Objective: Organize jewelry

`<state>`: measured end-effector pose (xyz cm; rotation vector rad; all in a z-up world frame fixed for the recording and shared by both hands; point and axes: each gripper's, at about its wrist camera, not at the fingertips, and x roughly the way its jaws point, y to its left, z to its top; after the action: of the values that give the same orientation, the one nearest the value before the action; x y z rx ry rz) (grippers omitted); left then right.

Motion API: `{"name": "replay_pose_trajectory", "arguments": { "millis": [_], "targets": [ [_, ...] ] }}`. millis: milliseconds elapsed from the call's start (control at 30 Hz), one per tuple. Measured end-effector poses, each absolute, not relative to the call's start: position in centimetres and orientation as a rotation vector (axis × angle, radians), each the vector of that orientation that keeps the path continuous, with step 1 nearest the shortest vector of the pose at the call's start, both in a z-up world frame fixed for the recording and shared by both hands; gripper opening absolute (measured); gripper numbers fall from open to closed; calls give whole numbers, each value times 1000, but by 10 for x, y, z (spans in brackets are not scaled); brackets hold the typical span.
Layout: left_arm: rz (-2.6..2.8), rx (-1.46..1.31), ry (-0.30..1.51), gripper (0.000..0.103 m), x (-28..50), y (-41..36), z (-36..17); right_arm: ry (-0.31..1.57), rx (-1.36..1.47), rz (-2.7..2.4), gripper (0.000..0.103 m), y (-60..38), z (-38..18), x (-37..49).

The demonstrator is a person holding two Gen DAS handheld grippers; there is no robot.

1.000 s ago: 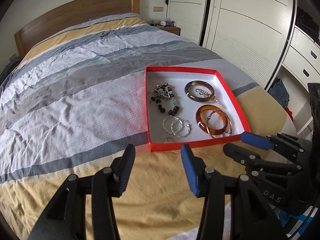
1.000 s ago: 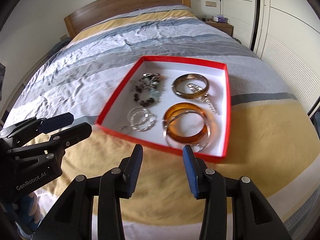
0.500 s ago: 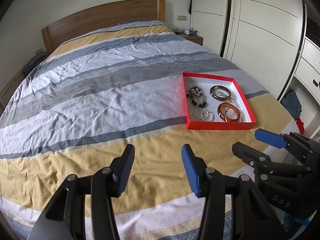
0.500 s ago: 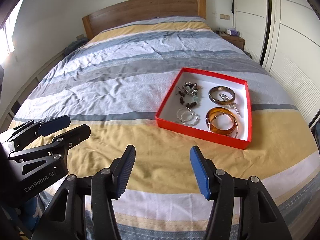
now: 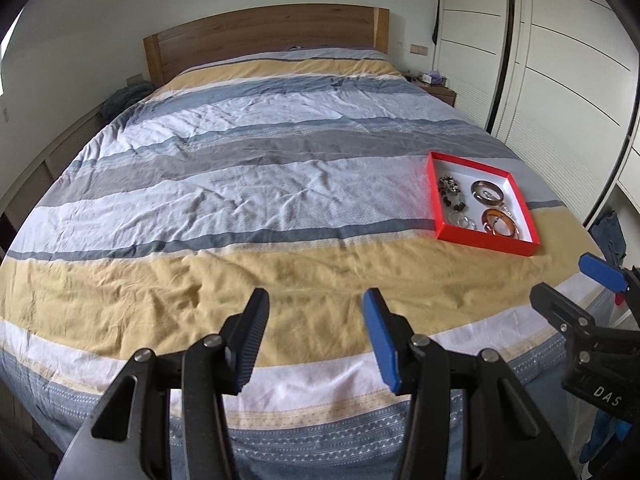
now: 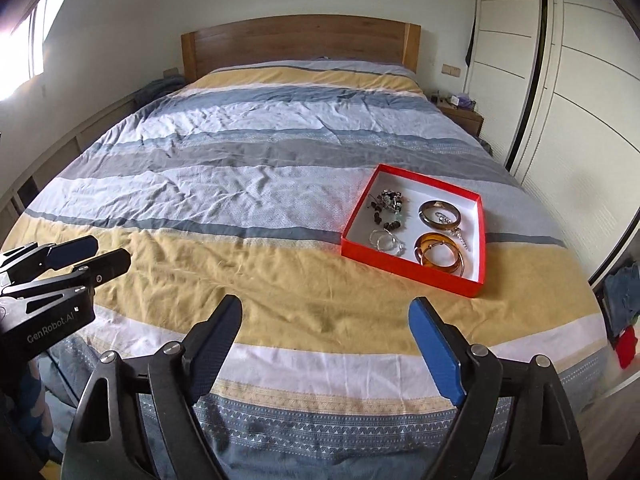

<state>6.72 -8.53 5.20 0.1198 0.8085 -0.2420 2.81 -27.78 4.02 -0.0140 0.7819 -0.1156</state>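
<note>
Left claw hangs over the foot of the bed, fingers spread apart, nothing between them. From the right wrist view it shows at the far left edge, likewise released.

Bed cover striped yellow, grey, white and blue; wooden headboard at the far end.

Right claw also over the foot of the bed, fingers wide apart, empty; well apart from the box.

Red box, white inside, lies flat on the right side of the bed, straddling the grey-blue and yellow stripes. Its long axis runs toward the headboard, slightly skewed. In the left wrist view it sits at the right.

Inside, left half: dark bead cluster toward the headboard end, thin silver rings toward the foot end. Right half: brown bangle at the far end with a silver chain lying across it and trailing toward the foot; amber bangles at the near end, stacked flat.

White wardrobe doors stand right of the bed.
</note>
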Motion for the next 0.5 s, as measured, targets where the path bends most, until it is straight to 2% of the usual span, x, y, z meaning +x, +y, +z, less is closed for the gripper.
{"name": "replay_pose_trajectory", "arguments": {
  "millis": [500],
  "targets": [
    [-151, 106, 749, 47, 27, -36, 65, 716, -79, -69, 87, -239, 57, -10]
  ]
}}
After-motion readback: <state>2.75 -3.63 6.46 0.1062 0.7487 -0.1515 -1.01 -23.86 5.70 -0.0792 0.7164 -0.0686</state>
